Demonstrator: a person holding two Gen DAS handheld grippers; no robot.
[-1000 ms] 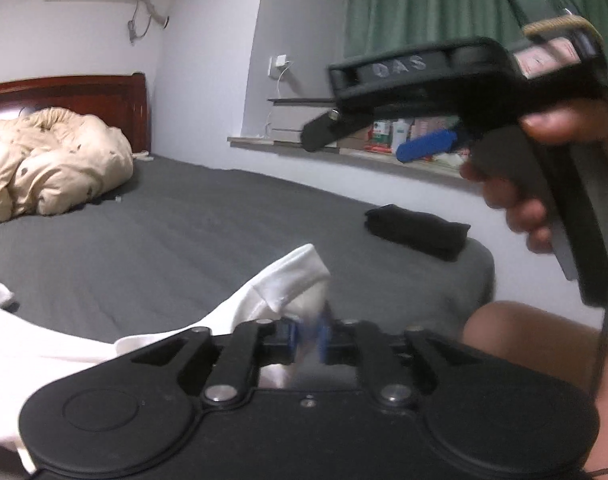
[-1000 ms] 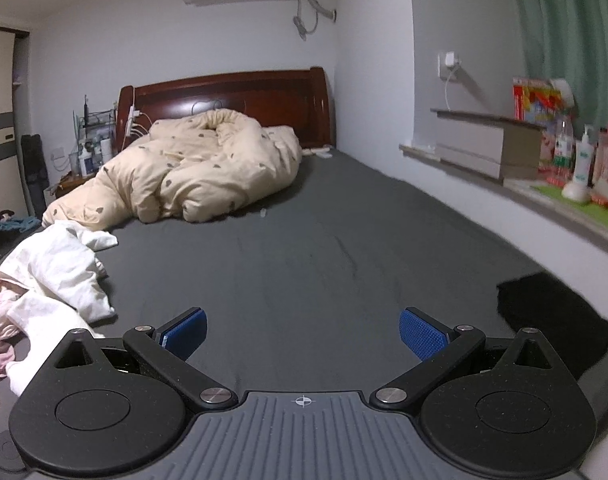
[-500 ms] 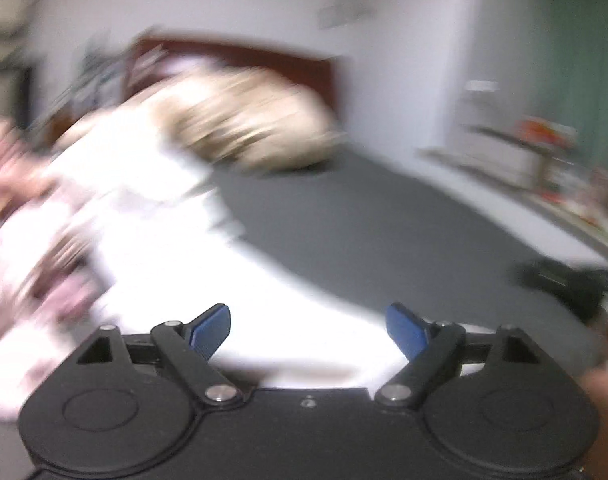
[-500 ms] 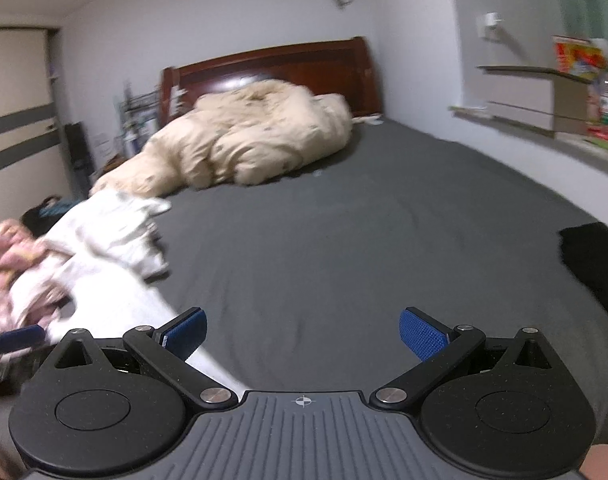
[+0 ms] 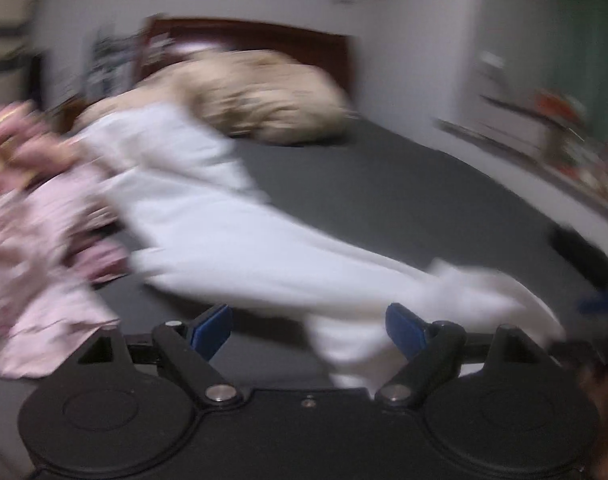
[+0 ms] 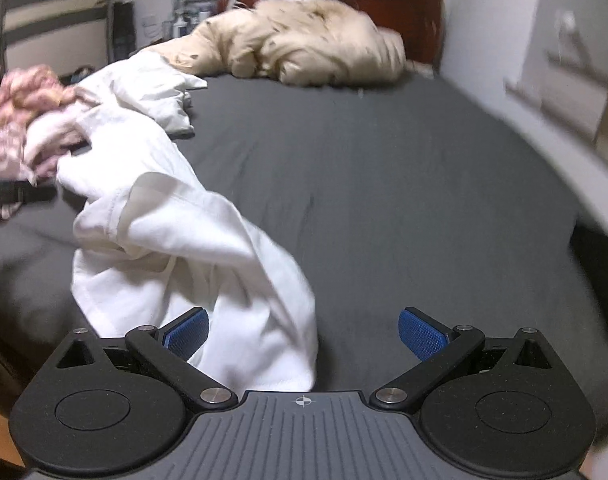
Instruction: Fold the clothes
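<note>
Lying crumpled across the grey bed, a white garment.

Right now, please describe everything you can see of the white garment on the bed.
The white garment looks like soft, thin cotton with a stitched hem. It lies unfolded and crumpled in a long diagonal strip on the dark grey sheet. Its far end reaches the pink floral clothes; its near end lies loose between the open blue pads of the right hand-held gripper, not gripped.

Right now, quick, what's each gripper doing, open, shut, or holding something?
Left gripper: open, holding nothing; crumpled white cotton garment lies past its pads.
Right gripper: open, holding nothing; the same garment lies loose between its fingers.
</note>
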